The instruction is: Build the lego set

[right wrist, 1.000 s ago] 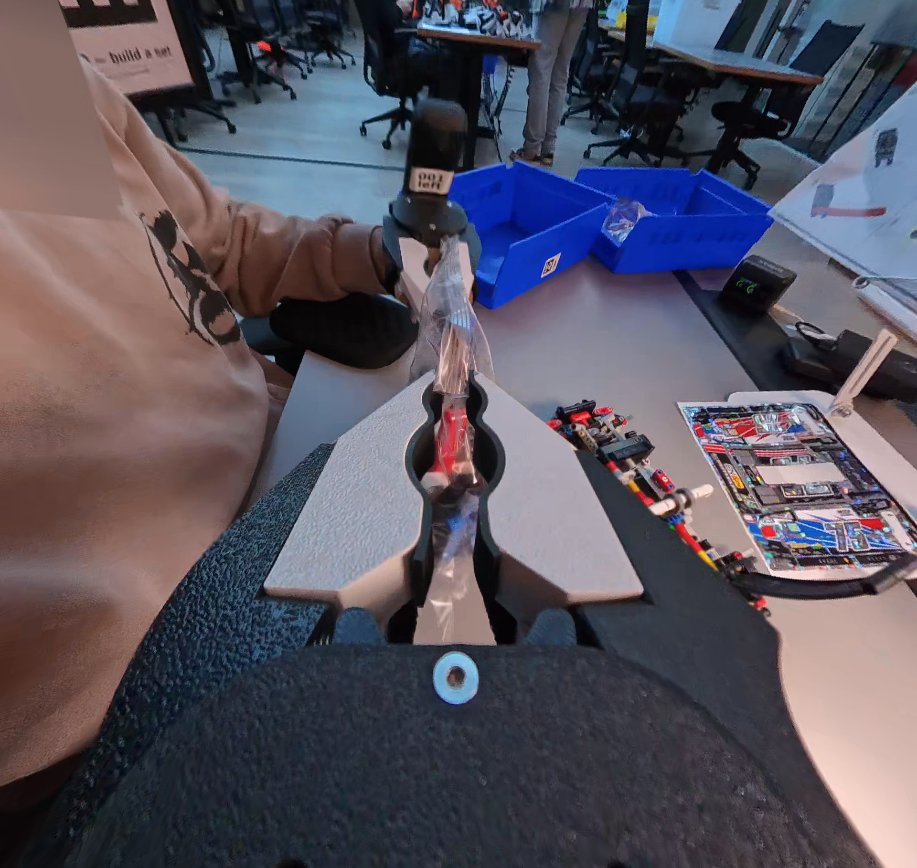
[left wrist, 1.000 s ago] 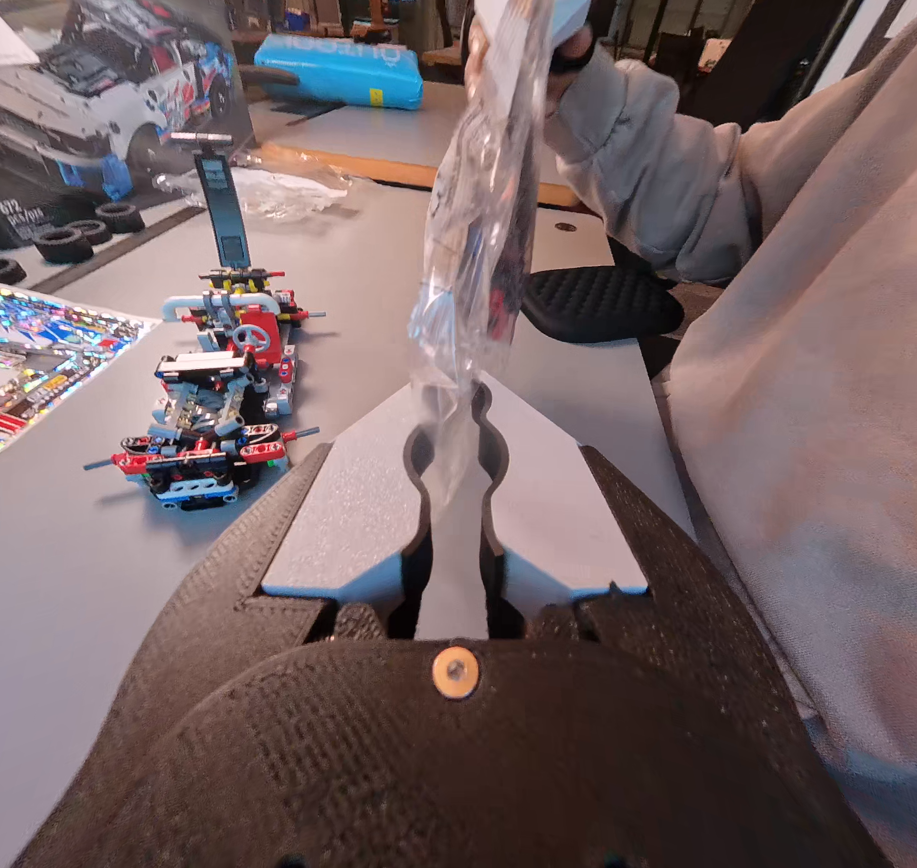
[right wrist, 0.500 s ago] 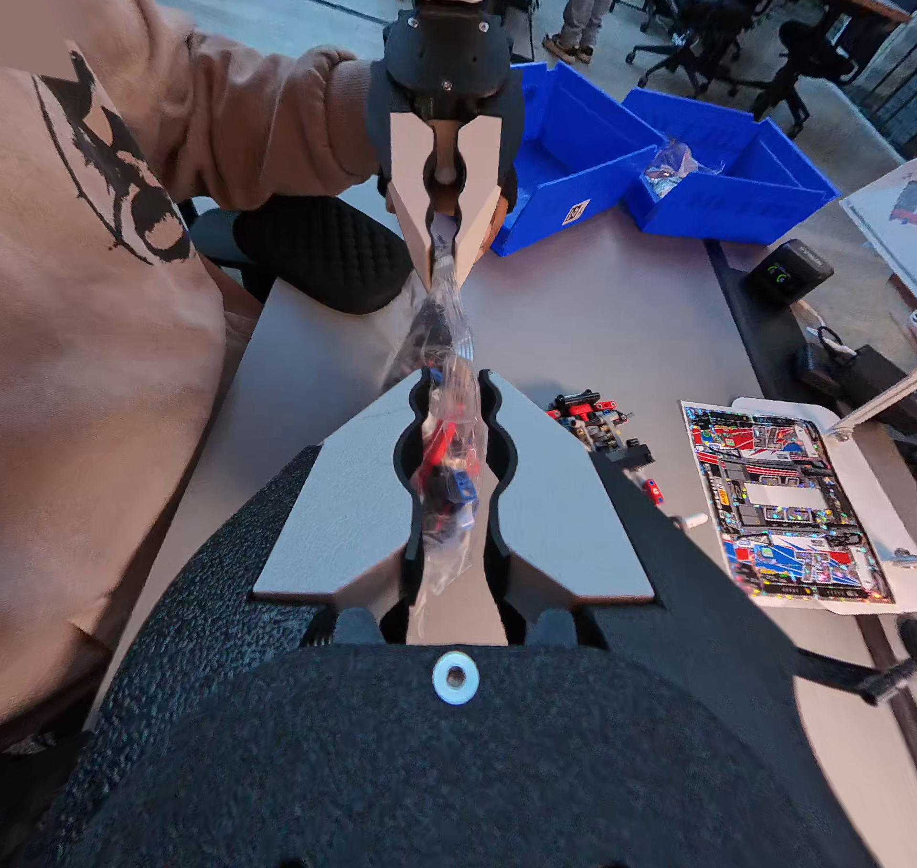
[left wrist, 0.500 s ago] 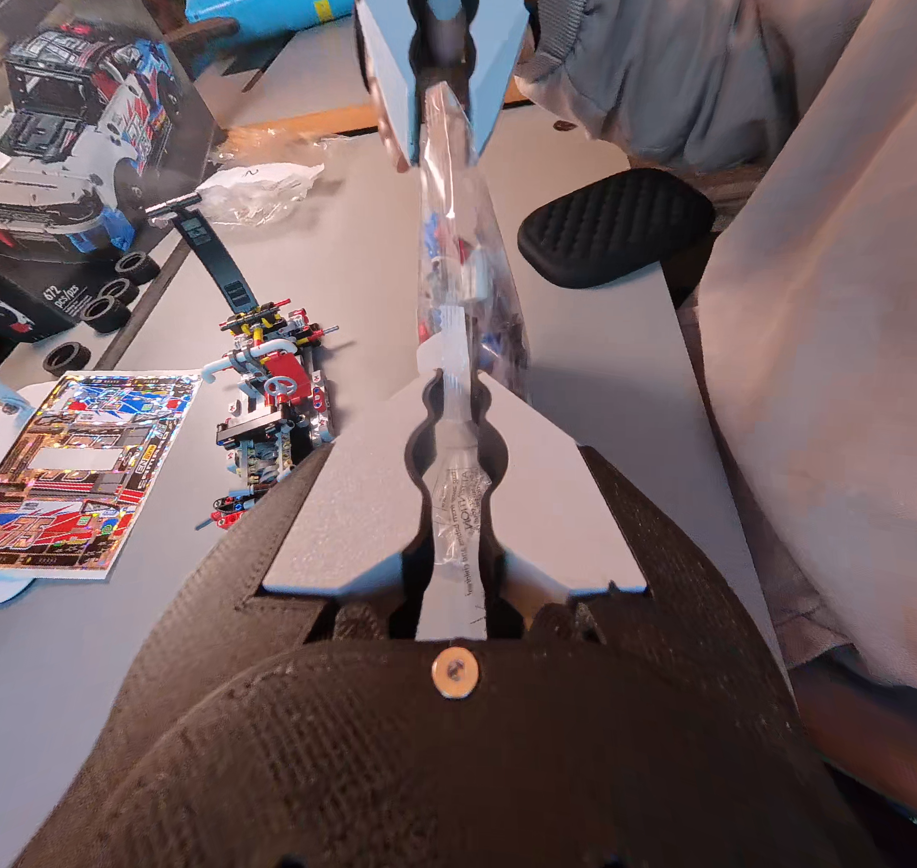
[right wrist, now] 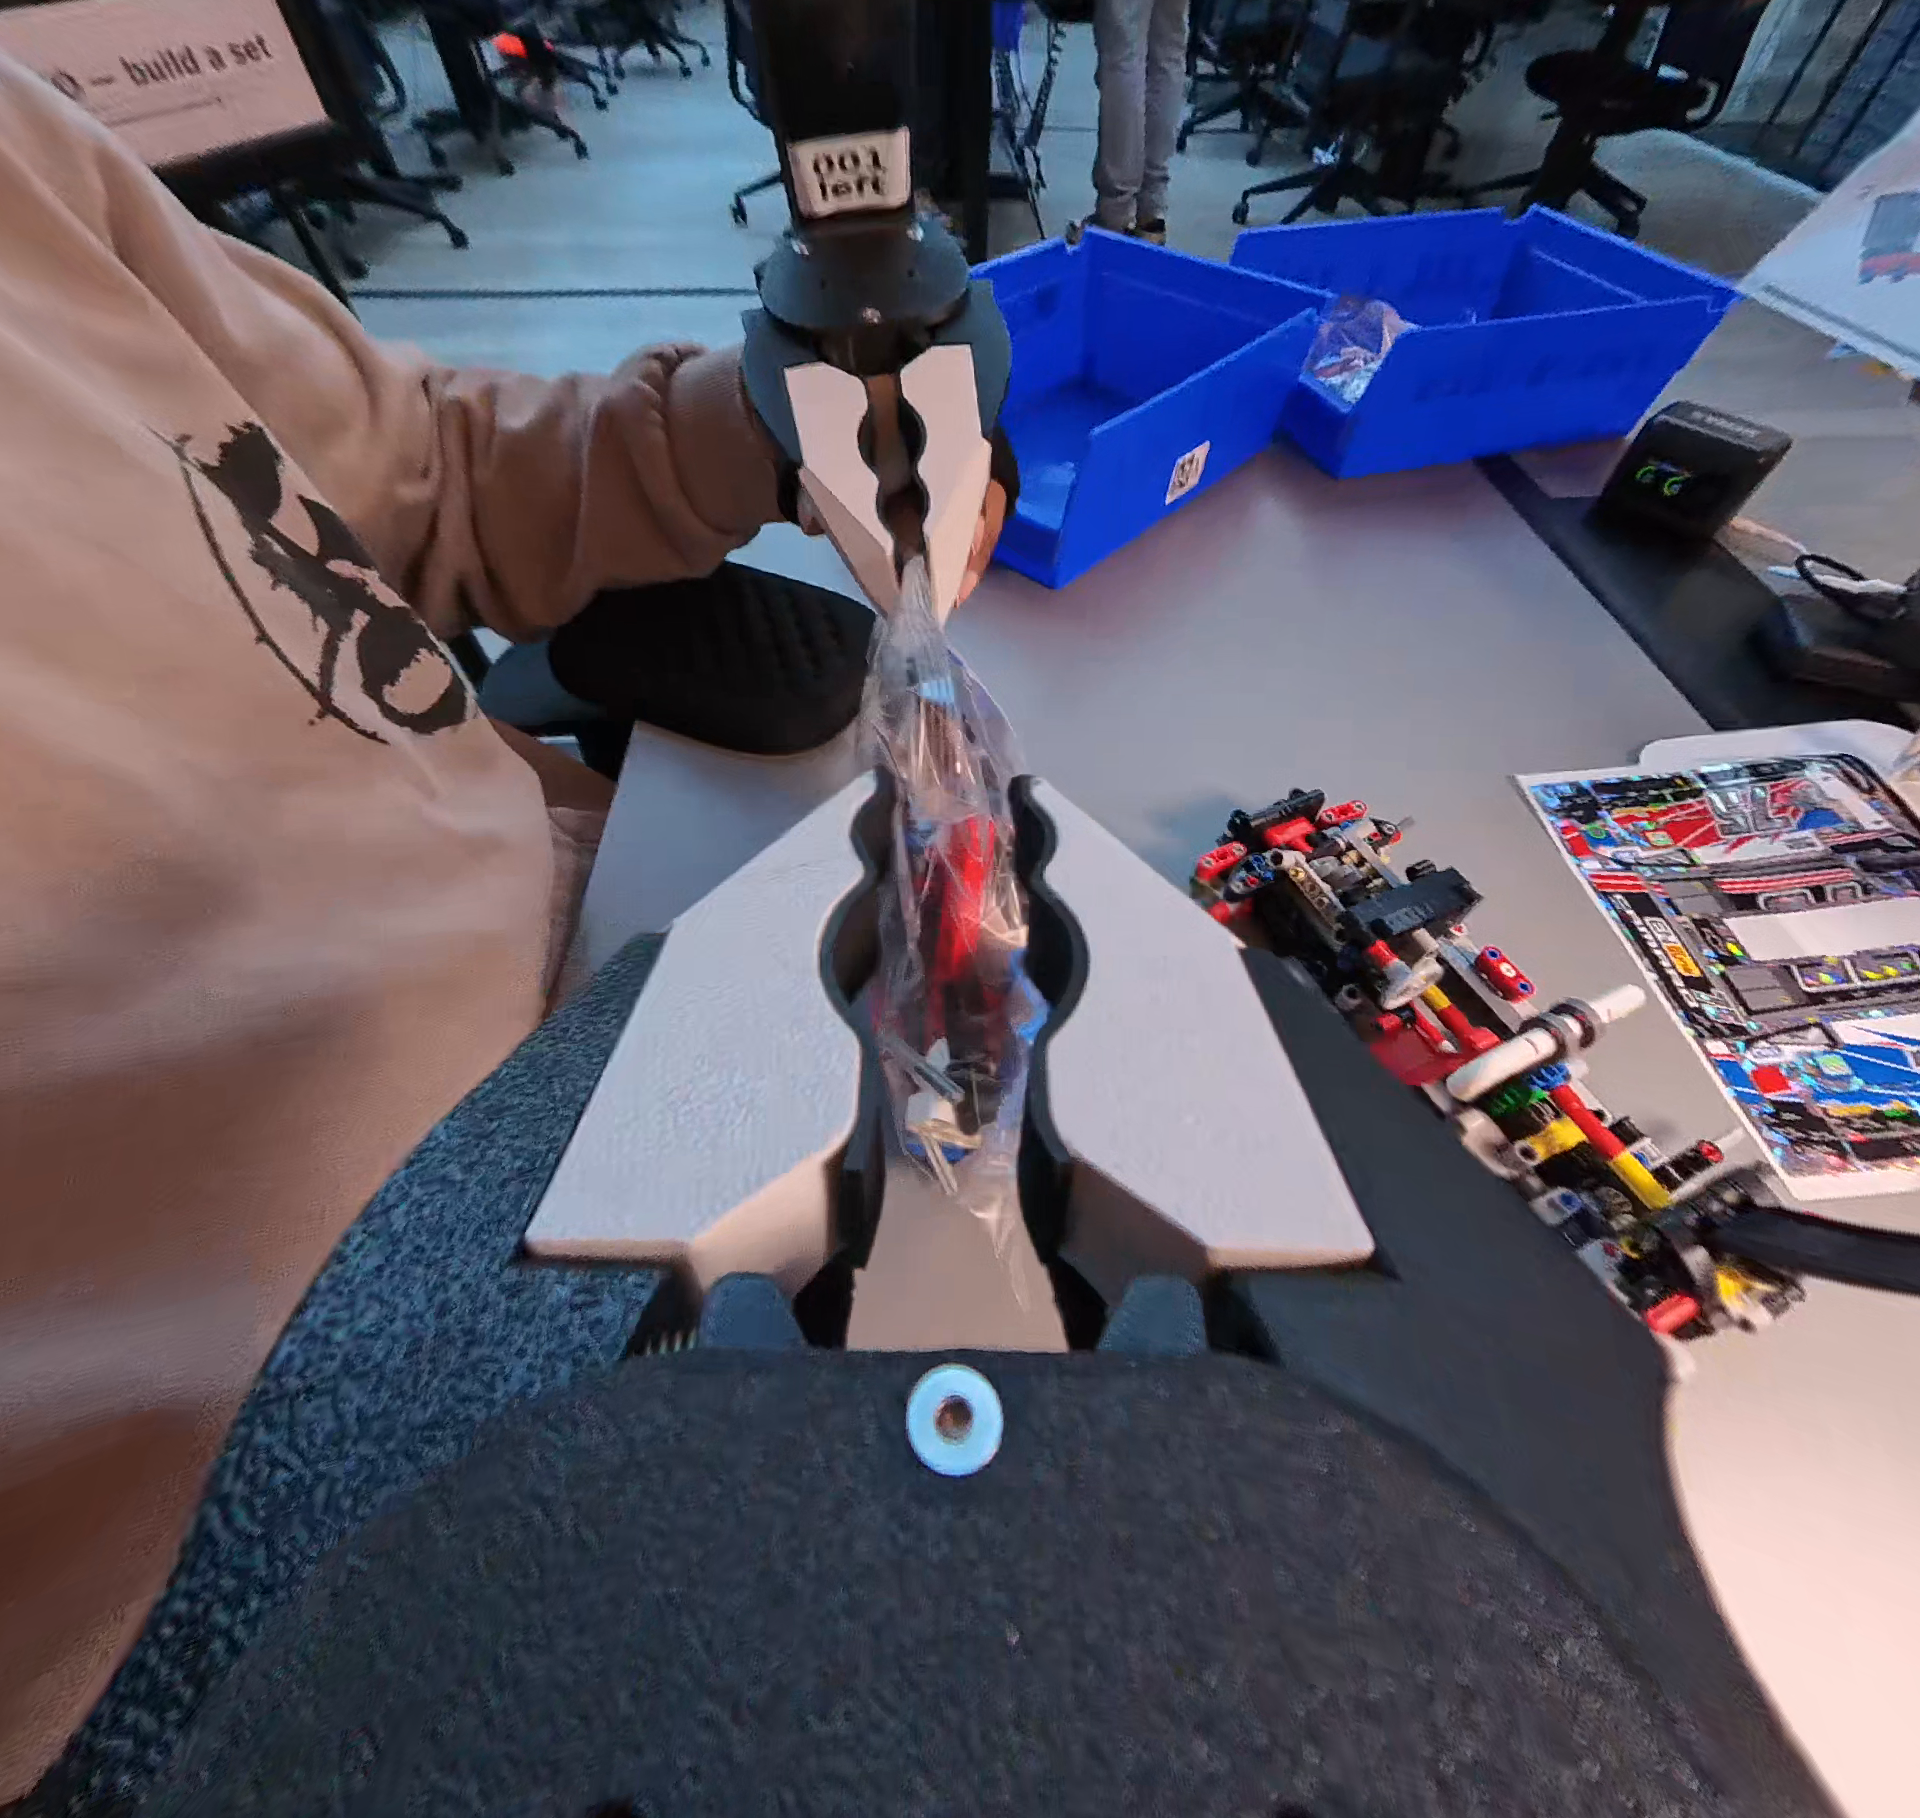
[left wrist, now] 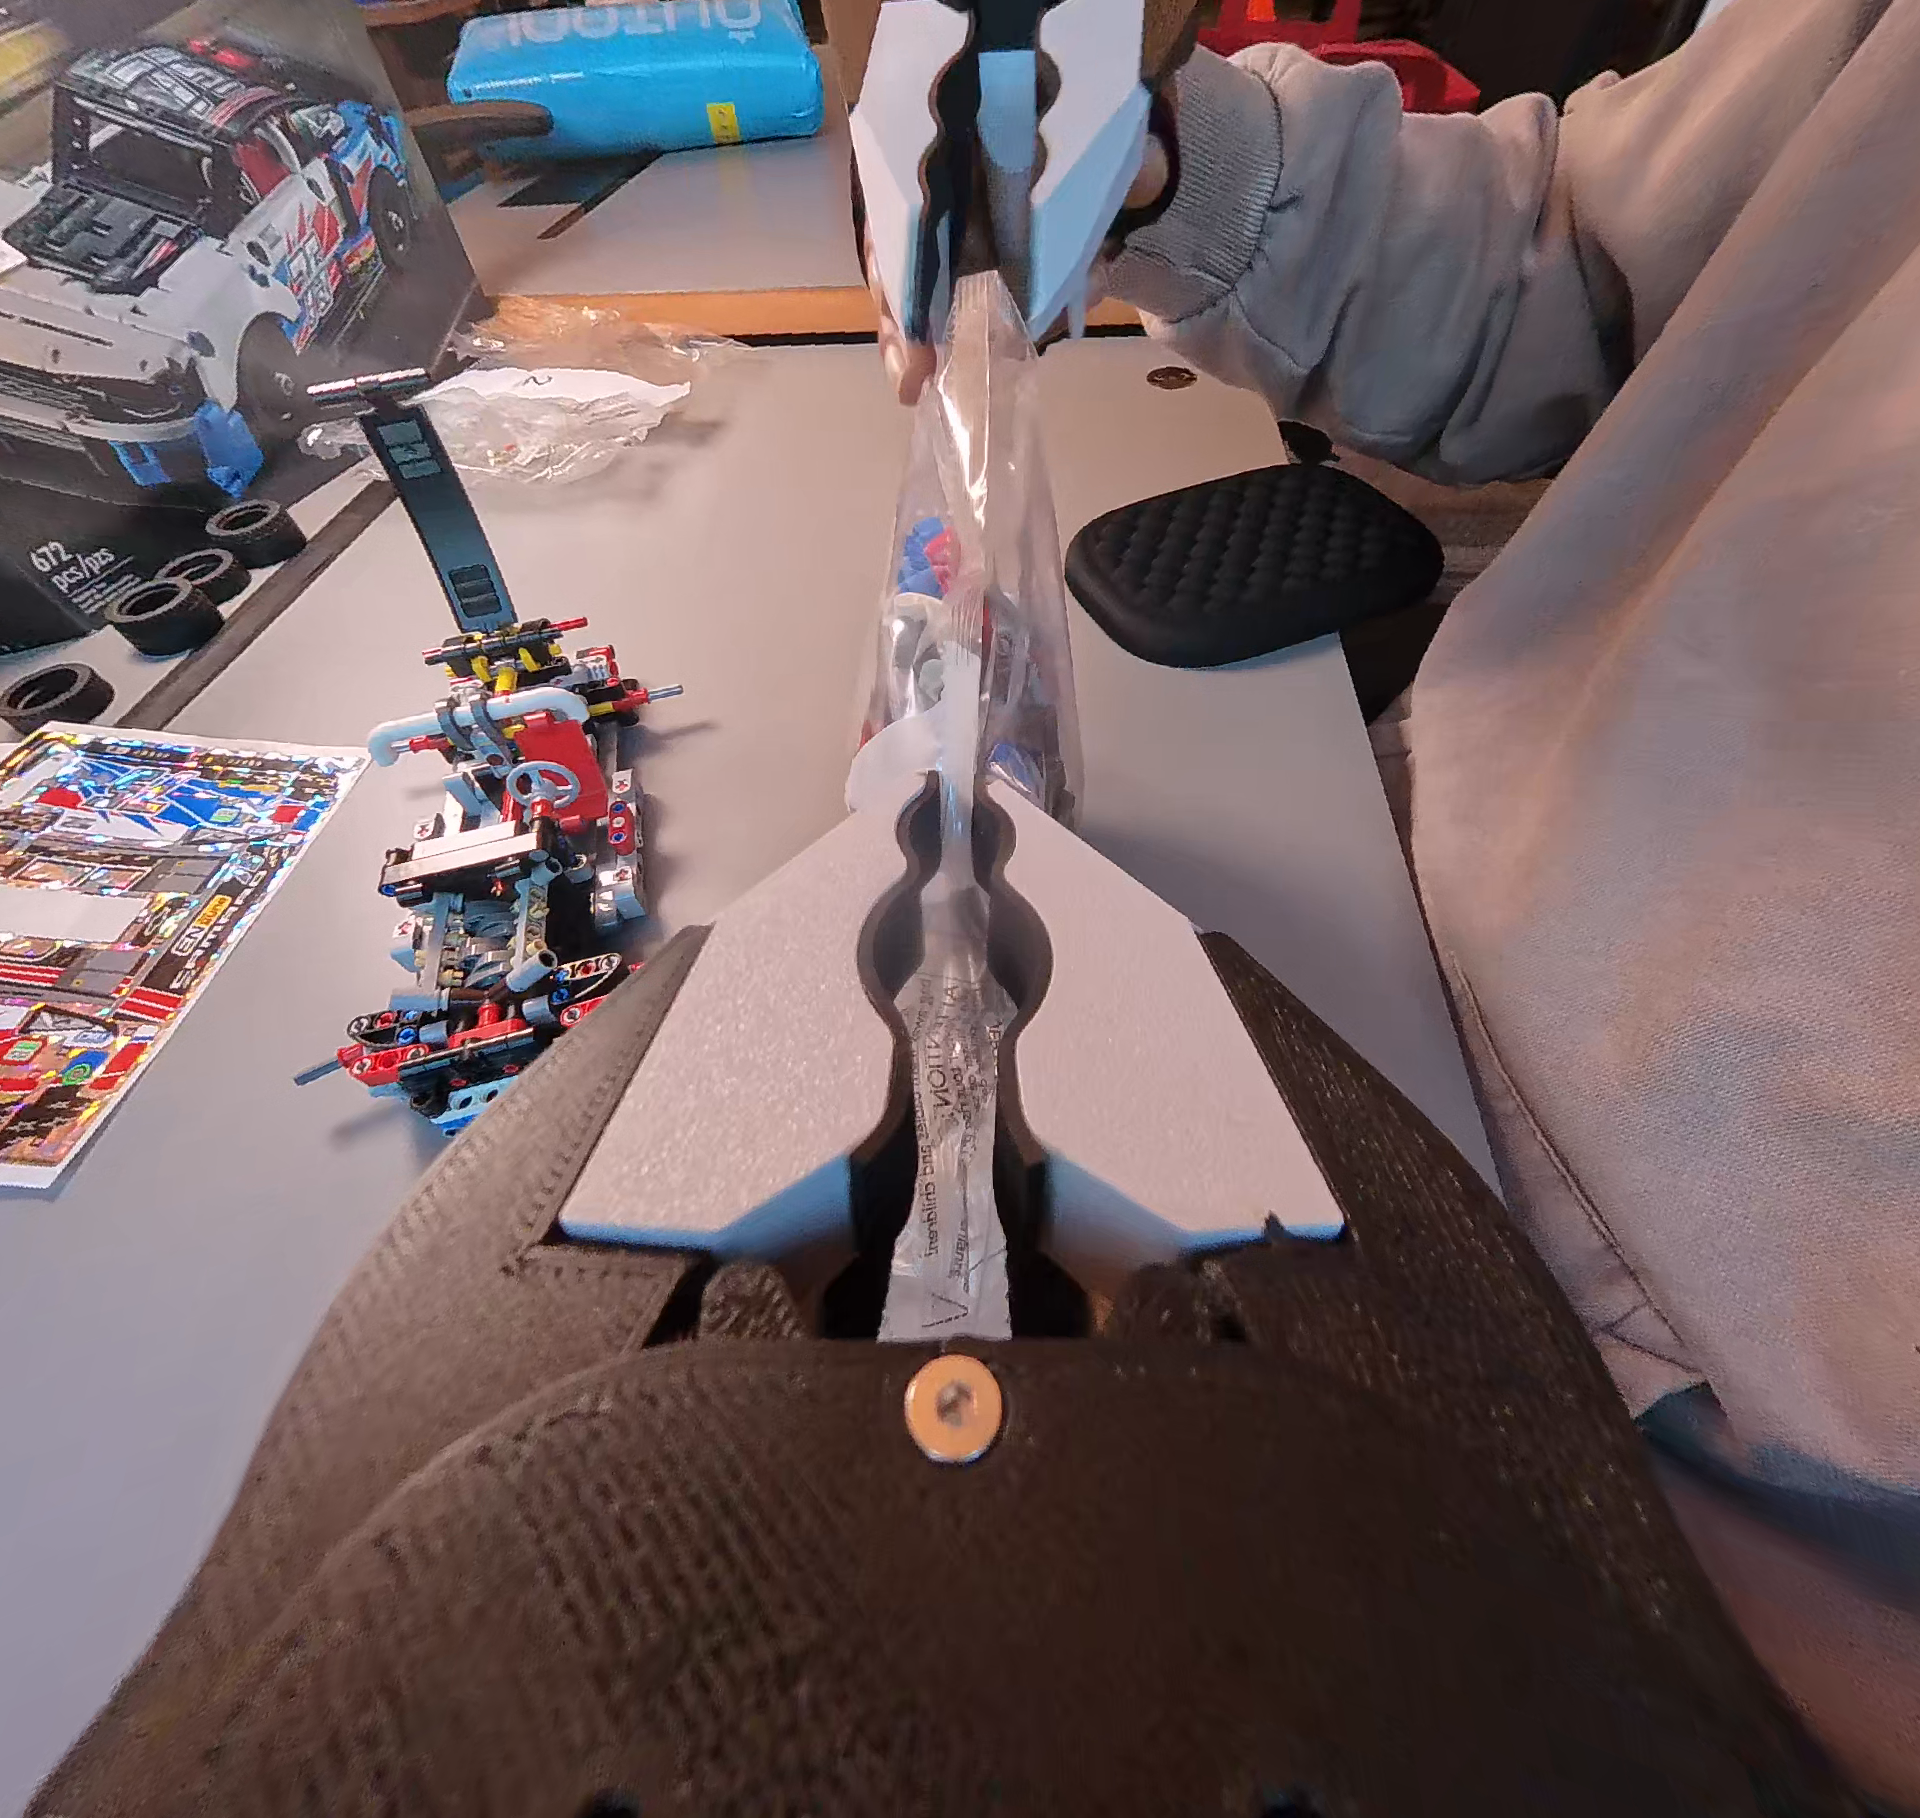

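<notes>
I see the grey worktop (left wrist: 727, 542) running under everything, with the set's box (left wrist: 197, 210) standing at its far left and two blue bins (right wrist: 1351, 366) at the other end. On the worktop lies the half-built car chassis (left wrist: 509, 864), with the shiny sticker sheet (left wrist: 125, 927) just beside it. Four loose black tyres (left wrist: 166, 615) sit near the box. Stretched in the air between my two tools is the clear bag of lego pieces (left wrist: 966, 625) (red, blue and white bits inside). My left hand-held gripper (left wrist: 958, 812) is clamped on one end of it. My right hand-held gripper (right wrist: 951, 792) has the bag's bulk lying between its fingers; I cannot tell whether they pinch it.
</notes>
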### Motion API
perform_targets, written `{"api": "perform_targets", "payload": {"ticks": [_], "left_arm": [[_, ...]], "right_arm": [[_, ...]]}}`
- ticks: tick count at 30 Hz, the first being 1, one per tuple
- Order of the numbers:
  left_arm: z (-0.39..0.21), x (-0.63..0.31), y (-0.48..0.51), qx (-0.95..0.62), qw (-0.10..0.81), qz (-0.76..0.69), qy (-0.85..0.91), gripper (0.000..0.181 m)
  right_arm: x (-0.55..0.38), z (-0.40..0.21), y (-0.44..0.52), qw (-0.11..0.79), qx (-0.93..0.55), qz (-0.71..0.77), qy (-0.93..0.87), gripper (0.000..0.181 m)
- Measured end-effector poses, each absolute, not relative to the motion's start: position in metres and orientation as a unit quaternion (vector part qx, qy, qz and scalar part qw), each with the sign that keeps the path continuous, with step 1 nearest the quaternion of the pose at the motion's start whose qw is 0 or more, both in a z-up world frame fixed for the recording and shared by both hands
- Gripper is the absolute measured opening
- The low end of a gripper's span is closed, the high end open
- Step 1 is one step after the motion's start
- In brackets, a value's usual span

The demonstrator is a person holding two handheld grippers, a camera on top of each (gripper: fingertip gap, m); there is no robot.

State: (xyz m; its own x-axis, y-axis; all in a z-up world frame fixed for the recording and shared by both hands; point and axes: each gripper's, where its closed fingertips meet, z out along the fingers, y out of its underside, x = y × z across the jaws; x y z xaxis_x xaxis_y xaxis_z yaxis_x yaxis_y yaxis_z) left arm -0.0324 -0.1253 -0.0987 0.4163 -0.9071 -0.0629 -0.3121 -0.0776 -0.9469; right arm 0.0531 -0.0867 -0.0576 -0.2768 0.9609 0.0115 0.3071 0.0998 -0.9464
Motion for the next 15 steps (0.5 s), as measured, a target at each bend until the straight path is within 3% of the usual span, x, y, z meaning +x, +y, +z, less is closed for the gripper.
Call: {"api": "perform_targets", "payload": {"ticks": [3,10,13,15], "left_arm": [[-0.098,-0.033,-0.126,-0.676,0.502,-0.289,0.455,0.003],[-0.098,-0.025,-0.127,-0.681,0.485,-0.271,0.477,0.0],[-0.113,-0.04,-0.122,-0.706,0.465,-0.279,0.456,0.0],[-0.096,-0.03,-0.131,-0.683,0.479,-0.303,0.461,0.0]], "right_arm": [[0.053,-0.057,-0.087,0.373,-0.467,0.411,-0.688,0.0],[0.071,-0.019,-0.099,0.349,-0.406,0.358,-0.765,0.0],[0.091,0.038,-0.097,0.369,-0.386,0.418,-0.735,0.0],[0.083,-0.002,-0.077,0.362,-0.424,0.287,-0.779,0.0]]}}
